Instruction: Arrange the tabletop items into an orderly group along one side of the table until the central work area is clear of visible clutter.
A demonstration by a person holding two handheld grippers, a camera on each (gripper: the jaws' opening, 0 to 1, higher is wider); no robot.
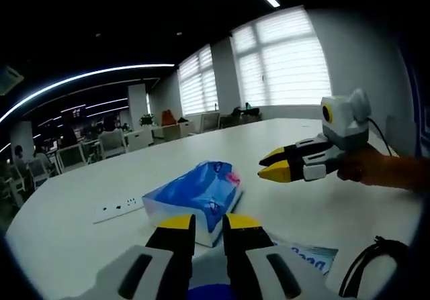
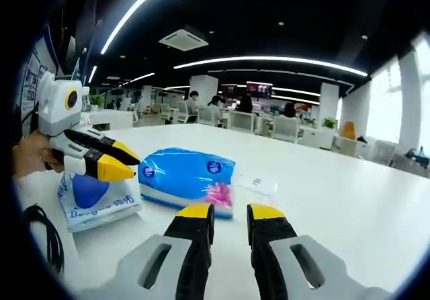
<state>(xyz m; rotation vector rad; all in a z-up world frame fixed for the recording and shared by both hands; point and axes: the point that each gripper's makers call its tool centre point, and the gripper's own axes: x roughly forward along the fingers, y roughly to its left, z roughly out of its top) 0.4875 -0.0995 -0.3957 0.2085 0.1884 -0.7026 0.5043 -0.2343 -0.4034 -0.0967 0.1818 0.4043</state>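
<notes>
Print on the blue-white packet (image 2: 94,199) is partly covered by the left gripper (image 2: 124,162), so wording can't be read; in left gripper view the packet (image 1: 306,255) is cut by the near jaws. Black cable (image 1: 369,263) is cut off at the edge. Far office people are too small/blurred to be made out.

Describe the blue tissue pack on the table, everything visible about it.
The tissue pack is a soft, glossy plastic-wrapped block, blue on top with white sides, small round logos and a pink patch at one end. It lies flat on the white table, unopened as far as shows, beside a white power strip. Neither gripper touches it.
</notes>
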